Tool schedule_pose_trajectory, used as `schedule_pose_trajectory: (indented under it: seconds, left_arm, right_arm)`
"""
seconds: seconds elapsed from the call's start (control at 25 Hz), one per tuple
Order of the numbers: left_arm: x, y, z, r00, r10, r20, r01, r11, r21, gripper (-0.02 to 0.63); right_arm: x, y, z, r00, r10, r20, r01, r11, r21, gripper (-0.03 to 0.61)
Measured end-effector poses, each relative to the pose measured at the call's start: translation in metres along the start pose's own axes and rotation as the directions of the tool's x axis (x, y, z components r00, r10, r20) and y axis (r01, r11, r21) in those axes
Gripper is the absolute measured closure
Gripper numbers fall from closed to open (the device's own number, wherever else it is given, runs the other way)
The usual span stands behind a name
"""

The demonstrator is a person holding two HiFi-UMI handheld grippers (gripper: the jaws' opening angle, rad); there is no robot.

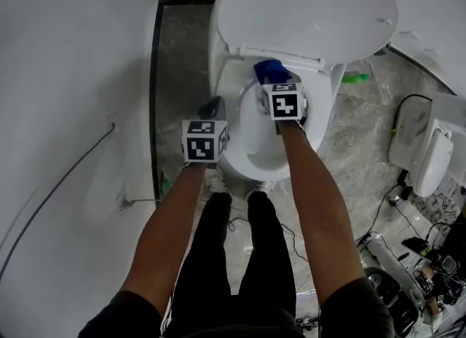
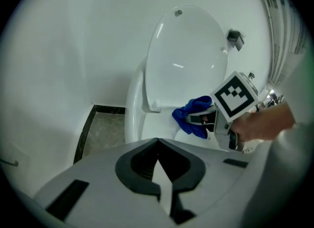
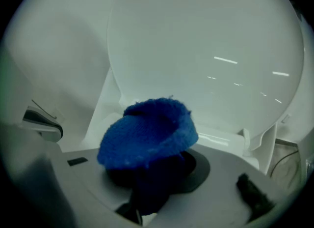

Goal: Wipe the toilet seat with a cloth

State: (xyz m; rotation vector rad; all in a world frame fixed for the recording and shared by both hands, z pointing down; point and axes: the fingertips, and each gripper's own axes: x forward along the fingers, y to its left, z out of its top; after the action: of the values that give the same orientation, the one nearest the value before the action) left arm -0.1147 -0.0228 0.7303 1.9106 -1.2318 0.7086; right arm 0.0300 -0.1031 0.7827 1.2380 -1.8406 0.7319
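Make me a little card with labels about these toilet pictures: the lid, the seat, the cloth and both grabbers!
Toilet lid: up, leaning back
Toilet seat: white, ringing the bowl
Cloth: blue, bunched up, at the back of the seat below the lid
Right gripper: shut on the cloth
Left gripper: shut, holding nothing, at the seat's left side
Floor: grey marbled stone

Cloth (image 1: 271,69) in the right gripper (image 1: 277,85) jaws, lid (image 1: 306,9) just ahead, toilet seat (image 1: 229,103) beneath, left gripper (image 1: 211,111) to its left.
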Motion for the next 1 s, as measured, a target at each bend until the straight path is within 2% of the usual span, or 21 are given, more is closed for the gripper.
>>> schedule_pose_trajectory:
  seconds: [0.12,0.2,0.28,0.4,0.52,0.64,0.76,1.0]
  left_arm:
    - [0.003,-0.009,0.011,1.000,-0.002,0.018,0.002,1.000,0.004,0.604]
    - [0.000,-0.016,0.019,0.999,-0.005,0.035,0.004,1.000,0.004,0.604]
    - [-0.008,-0.027,0.029,0.998,-0.011,0.065,0.010,1.000,0.007,0.604]
    - [-0.040,-0.049,0.055,0.987,-0.033,0.158,0.025,0.998,0.053,0.604]
    - [-0.082,-0.074,0.076,0.973,-0.061,0.221,0.036,0.992,0.118,0.604]
    - [-0.121,-0.099,0.085,0.965,-0.096,0.244,0.064,0.988,0.138,0.604]
    - [-0.134,-0.106,0.100,0.951,-0.137,0.278,0.104,0.986,0.130,0.604]
    - [-0.188,-0.144,0.124,0.931,-0.148,0.334,0.105,0.984,0.141,0.604]
  right_arm:
    - [-0.006,0.000,0.005,0.998,0.056,0.022,-0.057,0.997,0.050,0.480]
    - [-0.025,0.009,0.013,0.989,0.111,0.093,-0.117,0.991,0.063,0.480]
    - [-0.057,0.015,0.020,0.974,0.125,0.187,-0.134,0.990,0.039,0.480]
    - [-0.120,0.020,0.027,0.942,0.100,0.322,-0.108,0.994,0.008,0.480]
    - [-0.190,0.019,0.026,0.912,0.049,0.407,-0.076,0.996,0.053,0.480]
    - [-0.252,0.021,0.020,0.896,0.023,0.444,-0.082,0.990,0.115,0.480]
    - [-0.280,0.015,0.025,0.886,-0.020,0.464,-0.045,0.991,0.128,0.480]
    - [-0.362,0.014,0.049,0.859,-0.079,0.507,0.066,0.997,0.044,0.482]
